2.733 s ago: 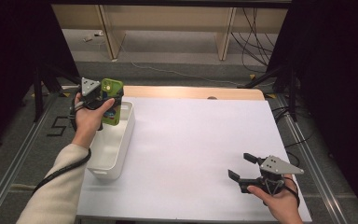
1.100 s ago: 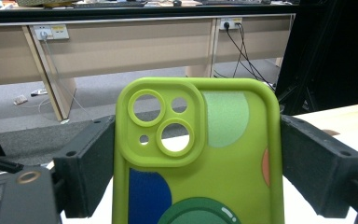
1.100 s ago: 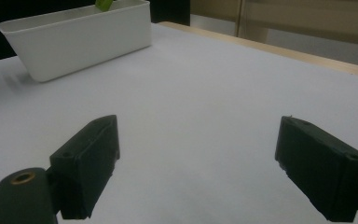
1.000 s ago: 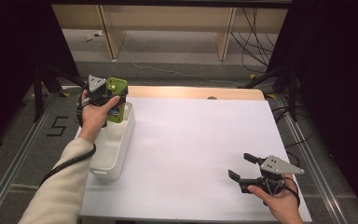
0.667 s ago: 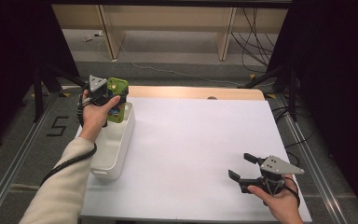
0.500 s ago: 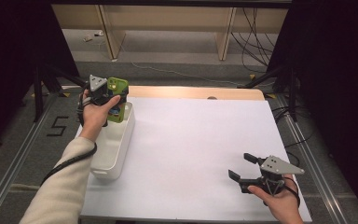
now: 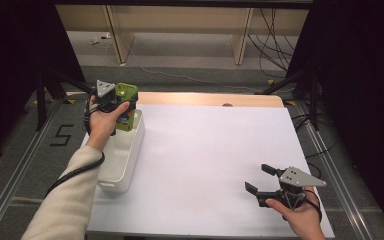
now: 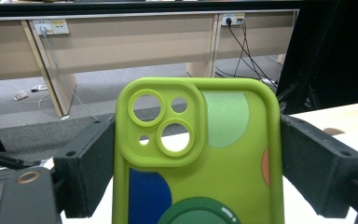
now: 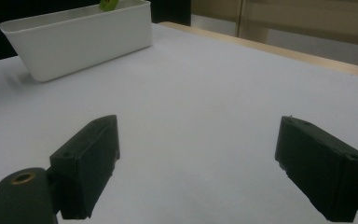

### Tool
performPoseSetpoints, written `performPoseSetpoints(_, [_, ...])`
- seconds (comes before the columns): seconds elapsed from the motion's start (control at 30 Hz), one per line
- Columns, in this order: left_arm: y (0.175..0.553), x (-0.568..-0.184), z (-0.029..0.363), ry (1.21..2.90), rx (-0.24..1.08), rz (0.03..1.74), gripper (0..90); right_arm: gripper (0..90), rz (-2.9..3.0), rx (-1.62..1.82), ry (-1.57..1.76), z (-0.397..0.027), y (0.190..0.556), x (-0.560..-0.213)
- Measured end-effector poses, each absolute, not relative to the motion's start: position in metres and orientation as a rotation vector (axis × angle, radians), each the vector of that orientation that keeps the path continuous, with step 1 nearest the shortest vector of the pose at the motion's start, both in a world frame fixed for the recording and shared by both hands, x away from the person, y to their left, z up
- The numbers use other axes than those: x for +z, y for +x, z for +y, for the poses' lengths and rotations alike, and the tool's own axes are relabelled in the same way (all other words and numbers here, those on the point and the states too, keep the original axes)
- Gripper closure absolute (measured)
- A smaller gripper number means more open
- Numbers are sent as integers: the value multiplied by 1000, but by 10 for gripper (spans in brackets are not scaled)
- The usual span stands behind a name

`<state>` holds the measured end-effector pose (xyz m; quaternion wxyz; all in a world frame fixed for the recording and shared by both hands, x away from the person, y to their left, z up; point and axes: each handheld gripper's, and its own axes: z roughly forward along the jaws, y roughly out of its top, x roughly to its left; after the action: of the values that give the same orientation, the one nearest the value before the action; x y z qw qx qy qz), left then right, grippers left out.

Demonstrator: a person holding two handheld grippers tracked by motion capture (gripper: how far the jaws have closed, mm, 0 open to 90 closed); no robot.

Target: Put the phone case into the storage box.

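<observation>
Left hand-held gripper (image 7: 122,106) clamps green phone case (image 8: 193,154), seemingly above white bin (image 7: 125,155); unmoved since before.

Your left gripper view cuts the green phone case (image 8: 196,154) off at its bottom edge. In your high view, your left hand (image 7: 104,120) hides the case's lower part and the tub's (image 7: 125,160) far end.

The white table (image 7: 215,160) is evenly lit from above, while dark surrounds are seen at both sides. Near jaws and the bin (image 9: 79,39) are softly blurred in the right gripper view.
</observation>
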<state>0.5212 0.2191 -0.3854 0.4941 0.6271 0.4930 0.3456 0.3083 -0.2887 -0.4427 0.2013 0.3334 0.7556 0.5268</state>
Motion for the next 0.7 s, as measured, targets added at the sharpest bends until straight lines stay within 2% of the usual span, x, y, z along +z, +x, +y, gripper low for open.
performPoseSetpoints(0.7, [525, -395, 217, 1542, 829, 1211, 160, 149, 2112, 1474, 928, -288, 309, -443])
